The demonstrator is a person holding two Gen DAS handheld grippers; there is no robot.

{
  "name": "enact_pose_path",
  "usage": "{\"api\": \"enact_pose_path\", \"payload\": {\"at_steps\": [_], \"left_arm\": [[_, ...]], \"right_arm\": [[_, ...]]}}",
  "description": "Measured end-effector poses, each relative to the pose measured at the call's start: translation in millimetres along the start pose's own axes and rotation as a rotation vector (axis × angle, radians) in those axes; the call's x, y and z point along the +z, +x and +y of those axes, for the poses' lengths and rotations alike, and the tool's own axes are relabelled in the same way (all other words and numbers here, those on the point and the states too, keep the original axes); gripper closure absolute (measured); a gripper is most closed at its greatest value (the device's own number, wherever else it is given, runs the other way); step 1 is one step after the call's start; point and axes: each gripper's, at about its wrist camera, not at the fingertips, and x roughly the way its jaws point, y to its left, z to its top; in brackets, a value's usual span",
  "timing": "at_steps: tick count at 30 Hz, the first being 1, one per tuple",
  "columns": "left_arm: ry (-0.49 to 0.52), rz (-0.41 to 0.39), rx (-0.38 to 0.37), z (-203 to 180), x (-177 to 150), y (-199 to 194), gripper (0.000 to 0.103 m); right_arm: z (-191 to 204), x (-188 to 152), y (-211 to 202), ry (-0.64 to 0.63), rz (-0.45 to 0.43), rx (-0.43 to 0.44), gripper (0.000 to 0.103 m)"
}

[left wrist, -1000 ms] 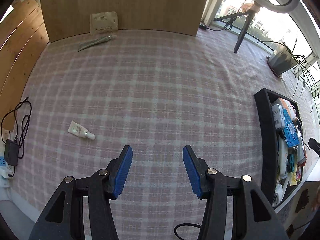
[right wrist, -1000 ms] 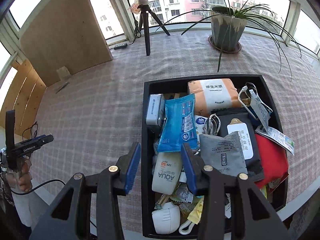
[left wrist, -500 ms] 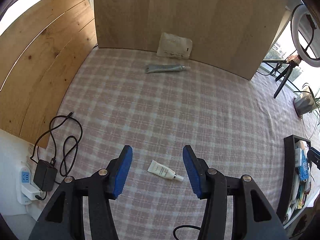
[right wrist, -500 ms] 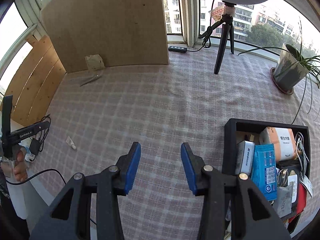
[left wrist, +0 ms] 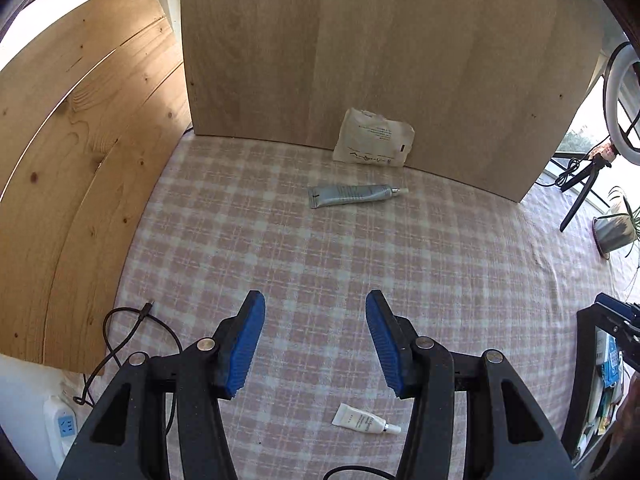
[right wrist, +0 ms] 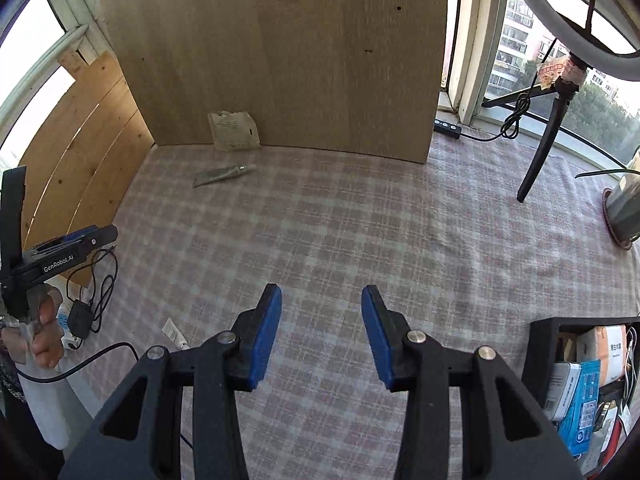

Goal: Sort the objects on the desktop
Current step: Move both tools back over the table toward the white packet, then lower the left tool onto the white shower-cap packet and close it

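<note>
A small white tube (left wrist: 365,424) lies on the checked cloth just below my open, empty left gripper (left wrist: 315,342); it also shows in the right wrist view (right wrist: 174,333). A grey tube (left wrist: 352,195) lies further back, also in the right wrist view (right wrist: 221,175). A beige paper packet (left wrist: 373,138) leans on the wooden board, also in the right wrist view (right wrist: 233,130). My right gripper (right wrist: 321,332) is open and empty above the cloth. The black tray (right wrist: 538,344) full of sorted items is at its lower right.
A wooden board (left wrist: 380,48) stands at the back and wooden planks (left wrist: 80,160) on the left. A charger with cable (right wrist: 82,316) and a power strip (left wrist: 62,426) lie at the left edge. A ring-light tripod (right wrist: 548,120) and a plant pot (right wrist: 624,212) stand at the right.
Both grippers have swung left, away from the tray toward the wooden board. The small white tube now sits lower in the left wrist view, beneath the fingers. Both stay open.
</note>
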Motion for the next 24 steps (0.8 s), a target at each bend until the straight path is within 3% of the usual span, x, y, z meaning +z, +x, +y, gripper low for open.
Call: {"api": "enact_pose_path", "payload": {"at_steps": [9, 15, 24], "left_arm": [[-0.039, -0.005, -0.051, 5.4, 78.4, 67.6, 0.052], [-0.072, -0.007, -0.139, 0.0, 126.4, 106.4, 0.052], [-0.063, -0.022, -0.189, -9.3, 156.5, 137.3, 0.052]], "right_arm": [[2.6, 27.4, 46.8, 0.068, 0.044, -0.013, 0.062], [-7.5, 26.2, 71.9, 0.120, 0.091, -0.017, 0.062], [-19.8, 27.5, 93.9, 0.167, 0.131, -0.028, 0.062]]}}
